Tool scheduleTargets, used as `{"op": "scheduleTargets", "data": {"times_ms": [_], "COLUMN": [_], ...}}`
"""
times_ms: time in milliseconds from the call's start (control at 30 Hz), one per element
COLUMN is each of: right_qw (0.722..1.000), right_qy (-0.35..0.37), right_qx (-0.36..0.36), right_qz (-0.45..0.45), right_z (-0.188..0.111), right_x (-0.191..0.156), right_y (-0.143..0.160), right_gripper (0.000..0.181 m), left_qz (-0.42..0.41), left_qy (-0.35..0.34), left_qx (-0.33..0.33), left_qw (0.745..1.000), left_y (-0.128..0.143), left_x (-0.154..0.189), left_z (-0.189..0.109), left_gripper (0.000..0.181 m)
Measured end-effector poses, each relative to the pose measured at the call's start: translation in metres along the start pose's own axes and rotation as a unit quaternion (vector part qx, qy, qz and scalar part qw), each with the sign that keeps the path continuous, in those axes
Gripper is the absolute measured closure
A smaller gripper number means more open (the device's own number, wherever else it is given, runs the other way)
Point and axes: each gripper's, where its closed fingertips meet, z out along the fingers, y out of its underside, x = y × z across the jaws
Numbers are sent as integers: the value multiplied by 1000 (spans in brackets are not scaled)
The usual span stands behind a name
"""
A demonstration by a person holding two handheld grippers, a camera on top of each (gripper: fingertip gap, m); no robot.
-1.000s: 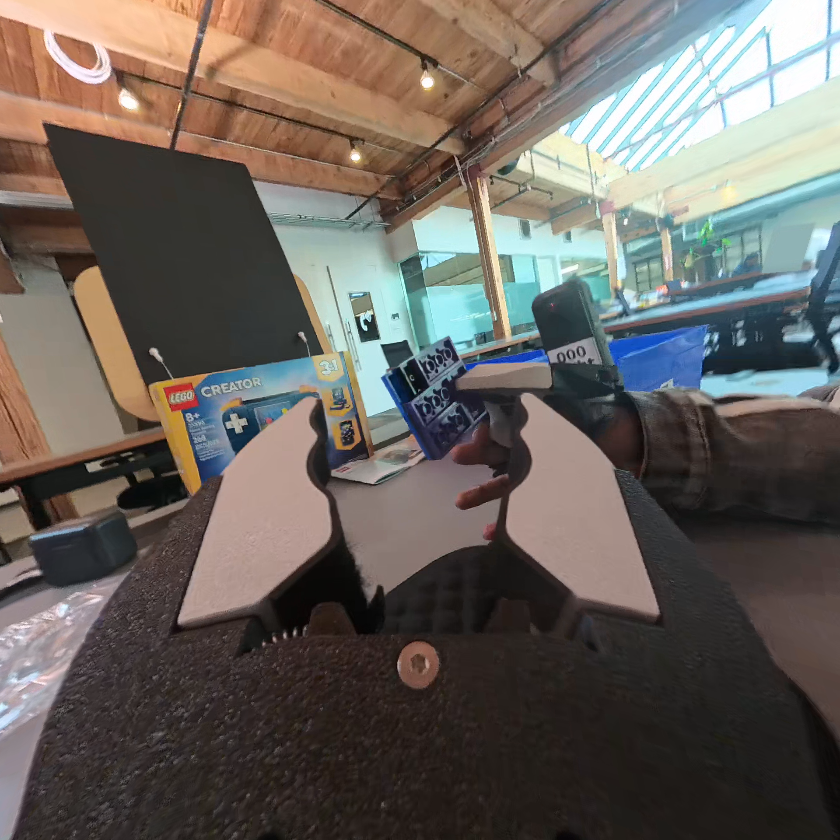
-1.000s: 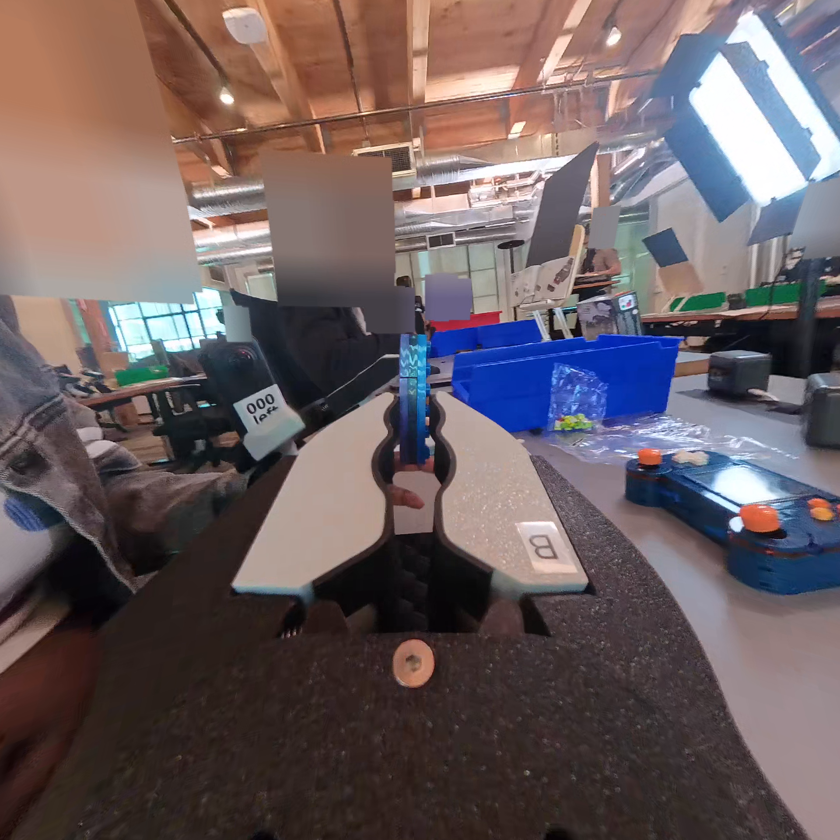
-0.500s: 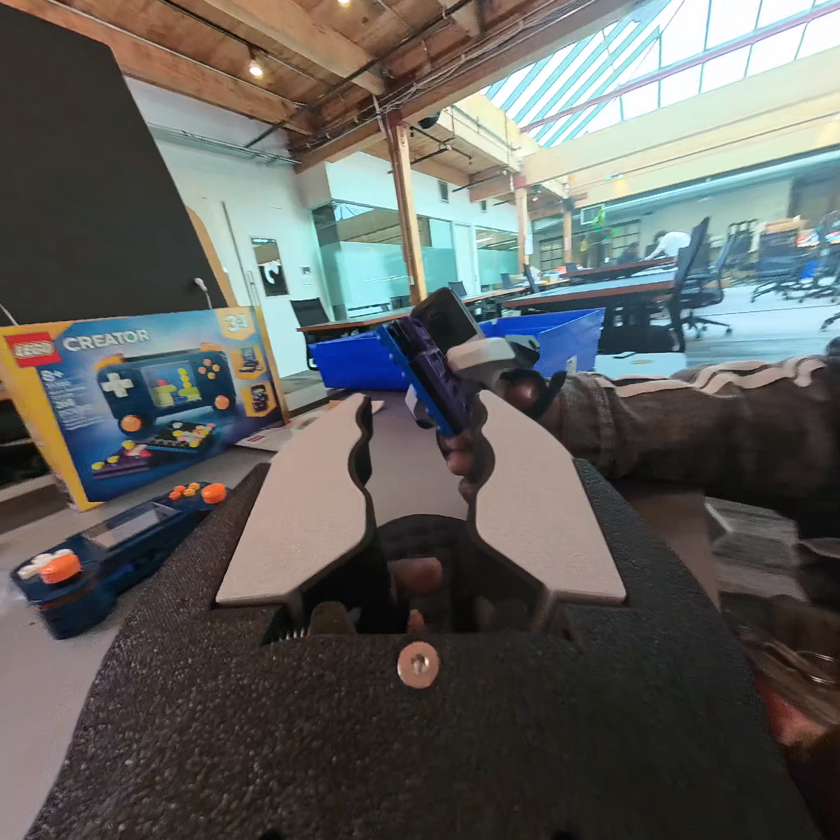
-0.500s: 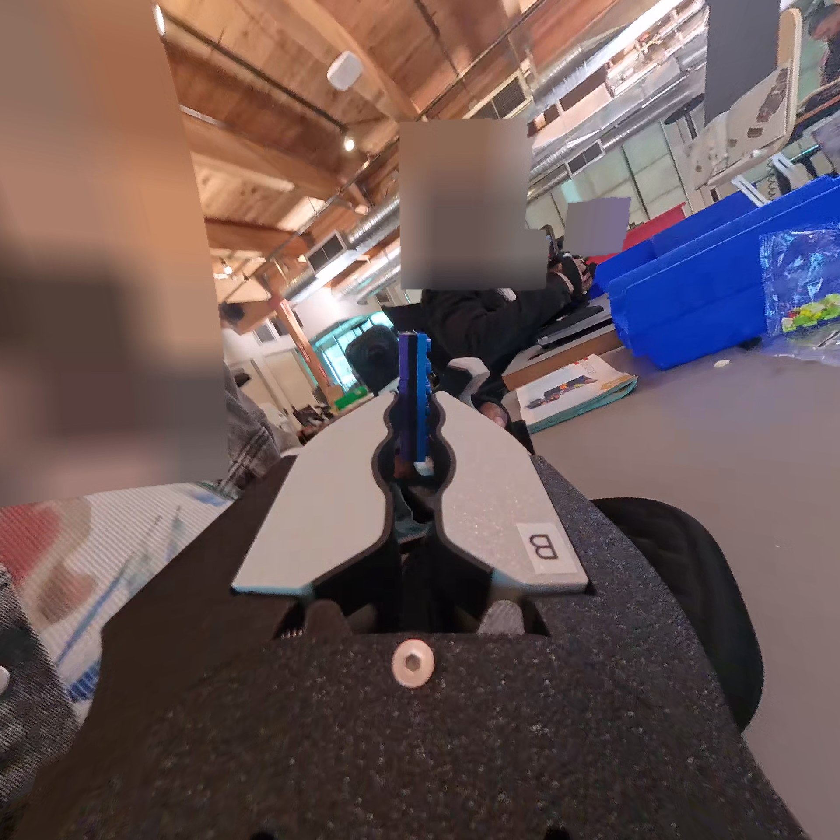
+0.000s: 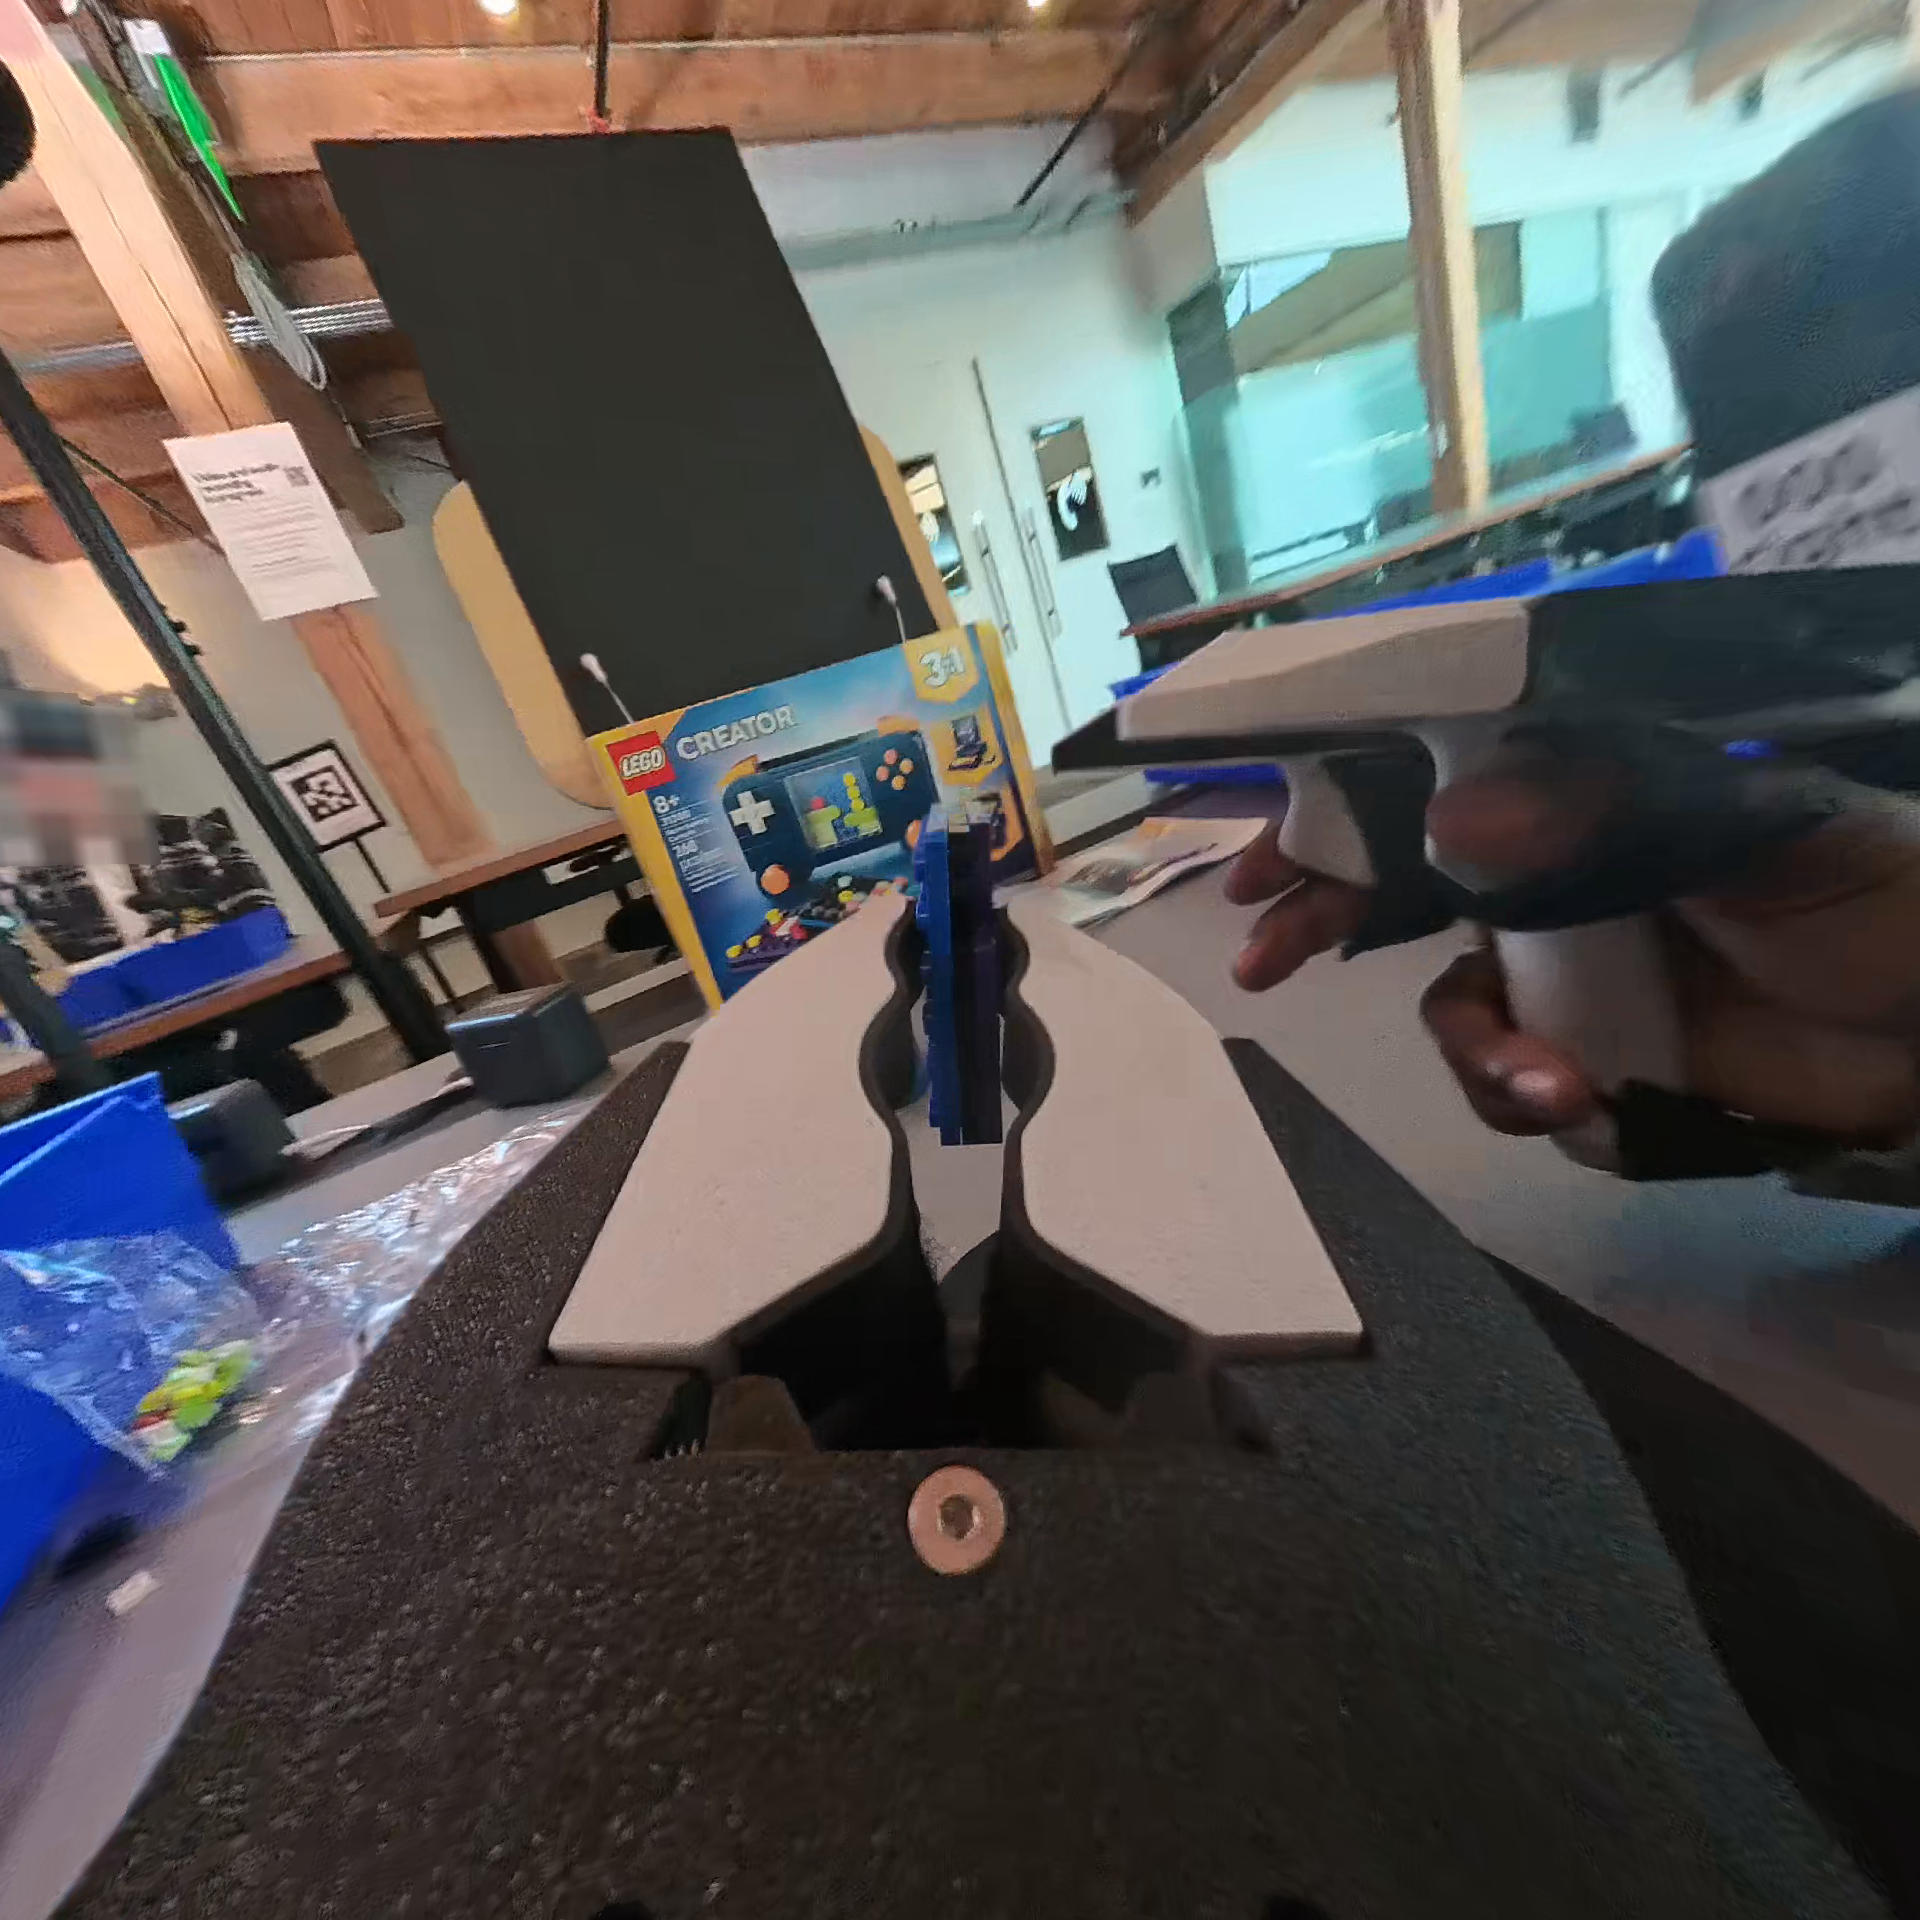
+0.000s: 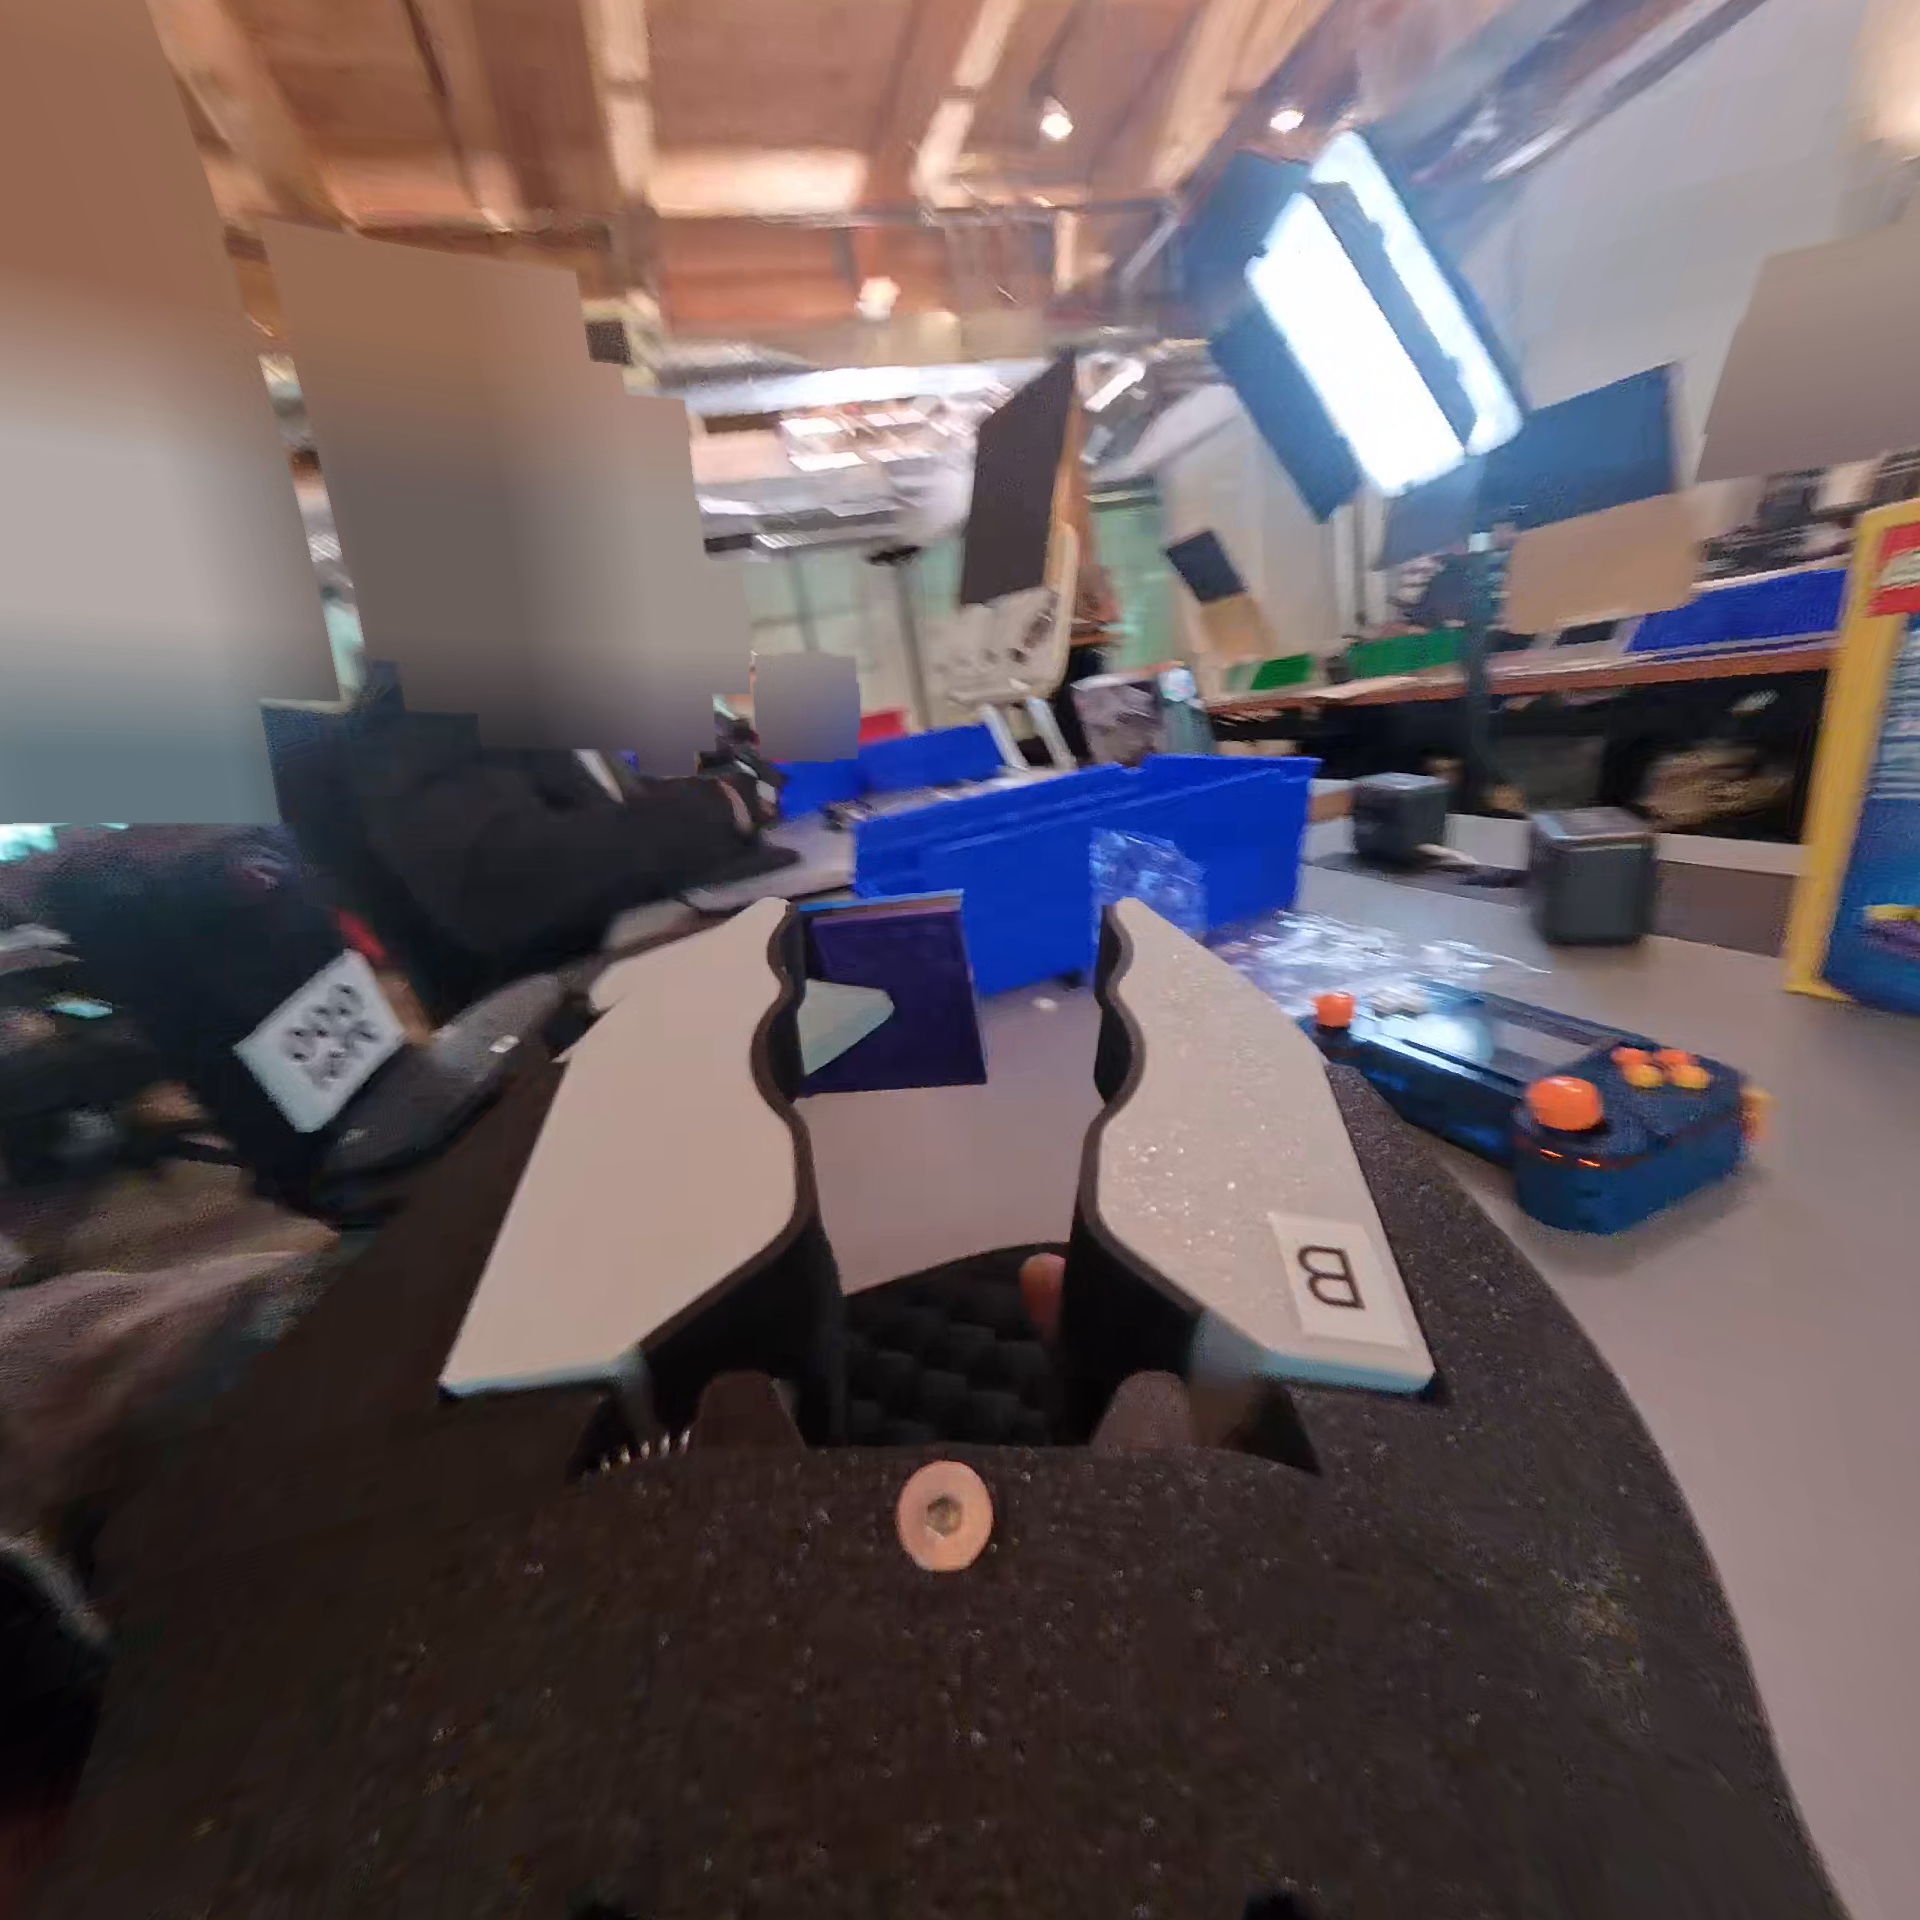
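A flat blue and dark-purple brick assembly (image 5: 956,987) stands on edge between my left gripper's fingers. My left gripper (image 5: 956,914) is shut on it and holds it above the grey table (image 5: 1403,1143). In the right wrist view the same blue piece (image 6: 914,987) shows just beyond my right gripper (image 6: 945,920), with a left fingertip (image 6: 842,1023) against it. My right gripper is open and empty. It also shows in the left wrist view (image 5: 1320,675), to the right of the piece, held by a hand (image 5: 1507,1039).
A yellow and blue toy set box (image 5: 821,800) stands behind. A built blue handheld-console model (image 6: 1538,1101) with orange buttons lies at the right. Blue bins (image 6: 1091,862), plastic bags (image 5: 156,1340), small dark boxes (image 5: 530,1039) and a booklet (image 5: 1143,873) lie around. One gripper's finger ends stand about 4 cm off the other's. Both grippers' tips are roughly 20 cm from the built blue handheld-console model (image 6: 1538,1101).
The blue piece passed from my right gripper to my left. My left gripper closed on it; my right gripper opened and drew back a little.
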Motion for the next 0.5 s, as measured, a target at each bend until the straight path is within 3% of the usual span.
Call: {"op": "scheduleTargets", "data": {"times_ms": [67, 133, 200, 267, 500], "right_qw": [997, 995, 996, 997, 996], "right_qy": [20, 15, 10, -2, -18], "right_qx": [-49, -86, -88, -75, -85], "right_qz": [-50, -48, -14, 7, 0], "right_z": [6, 13, 14, 14, 12], "right_x": [-11, -19, -17, -19, -22], "right_y": [13, 27, 29, 28, 25], "right_gripper": [139, 133, 129, 139, 145], "left_qz": [5, 12, 18, 27, 11], "left_qy": [7, 5, 19, 22, 26], "left_qx": [6, 9, 10, 11, 21], "left_qw": [1000, 1000, 1000, 999, 999], "left_y": [-2, -1, 0, 0, -3], "left_x": [6, 7, 11, 11, 13], "left_z": [1, 0, -1, -2, -4], "left_gripper": [170, 171, 170, 170, 170]}}
